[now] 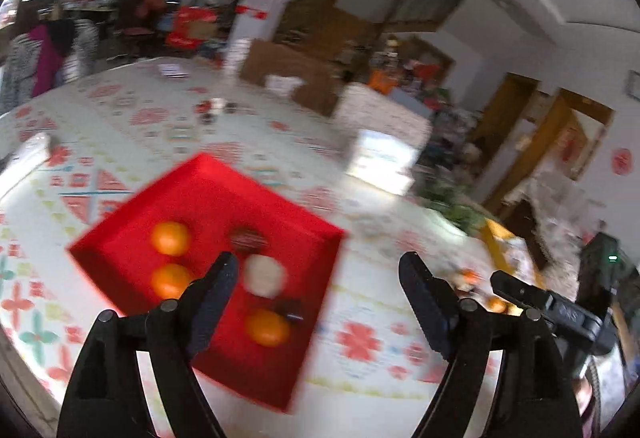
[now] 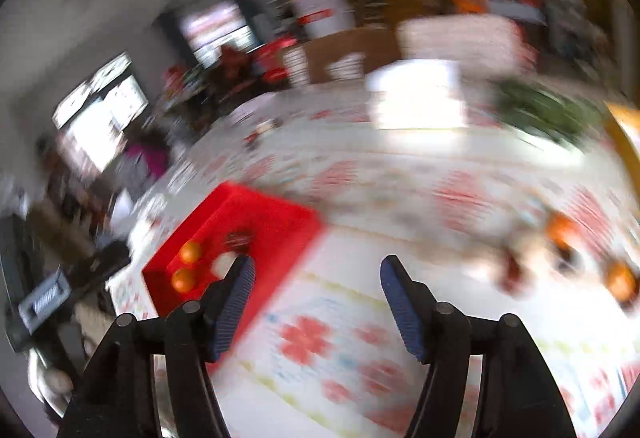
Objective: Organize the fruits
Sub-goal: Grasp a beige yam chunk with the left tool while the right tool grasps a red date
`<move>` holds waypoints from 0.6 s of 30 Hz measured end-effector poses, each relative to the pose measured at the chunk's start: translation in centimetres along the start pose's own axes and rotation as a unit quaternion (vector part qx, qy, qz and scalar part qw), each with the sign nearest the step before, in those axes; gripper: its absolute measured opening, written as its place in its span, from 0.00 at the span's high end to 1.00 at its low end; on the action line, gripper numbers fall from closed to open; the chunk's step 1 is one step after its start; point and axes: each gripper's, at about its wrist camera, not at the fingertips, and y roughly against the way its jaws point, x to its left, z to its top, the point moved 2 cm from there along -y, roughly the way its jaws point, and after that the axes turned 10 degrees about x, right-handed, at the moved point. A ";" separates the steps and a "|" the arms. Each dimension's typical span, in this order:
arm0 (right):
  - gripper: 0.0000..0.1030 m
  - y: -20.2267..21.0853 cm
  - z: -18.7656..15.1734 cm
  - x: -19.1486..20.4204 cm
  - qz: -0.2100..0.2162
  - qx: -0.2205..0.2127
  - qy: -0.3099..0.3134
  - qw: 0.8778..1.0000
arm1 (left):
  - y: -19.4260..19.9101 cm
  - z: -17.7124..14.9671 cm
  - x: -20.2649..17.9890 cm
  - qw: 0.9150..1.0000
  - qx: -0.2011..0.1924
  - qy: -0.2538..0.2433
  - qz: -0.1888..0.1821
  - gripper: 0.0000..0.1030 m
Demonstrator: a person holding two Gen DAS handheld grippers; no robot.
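A red square tray lies on the patterned tablecloth and holds three oranges, a pale round fruit and a dark round fruit. My left gripper hangs open above the tray's near right part, nothing between its jaws. In the right wrist view the same tray sits to the left, blurred. My right gripper is open and empty over bare cloth beside the tray. More loose fruit, oranges and darker pieces, lies on the cloth at the right. The right gripper's body shows at the left wrist view's right edge.
A white box and green leaves stand at the table's far side. A yellow object sits near the right edge. A person in a purple top stands beyond the table, far left. Cardboard boxes line the back.
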 end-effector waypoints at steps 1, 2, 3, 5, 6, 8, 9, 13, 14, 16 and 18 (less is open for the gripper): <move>0.32 1.7 -0.4 -1.9 -0.016 -0.008 -0.017 1.000 | 0.1 -0.3 -1.2 1.000 0.001 -0.009 -0.014 0.21; 0.32 3.4 -0.7 -3.7 -0.033 -0.018 -0.032 0.999 | 0.1 -0.6 -1.9 1.000 0.002 -0.015 -0.019 0.21; 0.31 5.4 -1.2 -5.9 -0.059 -0.028 -0.048 0.997 | 0.0 -0.9 -2.9 0.999 0.004 -0.024 -0.026 0.21; 0.31 8.2 -2.0 -9.2 -0.100 -0.034 -0.072 0.992 | -0.6 -1.4 -4.4 0.999 0.012 -0.036 -0.035 0.21; 0.31 9.4 -2.4 -11.0 -0.117 -0.033 -0.084 0.989 | -1.1 -1.5 -4.8 0.998 0.017 -0.039 -0.036 0.21; 0.31 10.2 -2.7 -13.0 -0.134 -0.027 -0.094 0.986 | -2.3 -1.7 -5.5 0.998 0.030 -0.039 -0.038 0.21; 0.31 10.1 -2.9 -13.9 -0.140 -0.024 -0.099 0.985 | -3.2 -1.8 -5.9 0.998 0.041 -0.038 -0.038 0.21; 0.31 7.4 -3.0 -15.4 -0.118 -0.005 -0.108 0.987 | -6.2 -2.3 -6.8 0.996 0.077 -0.040 -0.028 0.21; 0.31 6.0 -2.8 -15.1 -0.105 0.003 -0.102 0.989 | -6.7 -2.3 -6.9 0.996 0.079 -0.040 -0.024 0.21; 0.31 3.9 -2.5 -14.3 -0.080 0.018 -0.082 0.993 | -8.0 -2.1 -6.9 0.996 0.087 -0.032 -0.018 0.21; 0.32 0.8 -1.9 -12.1 -0.059 0.041 -0.047 0.996 | -9.1 -2.0 -6.8 0.995 0.094 -0.022 -0.020 0.21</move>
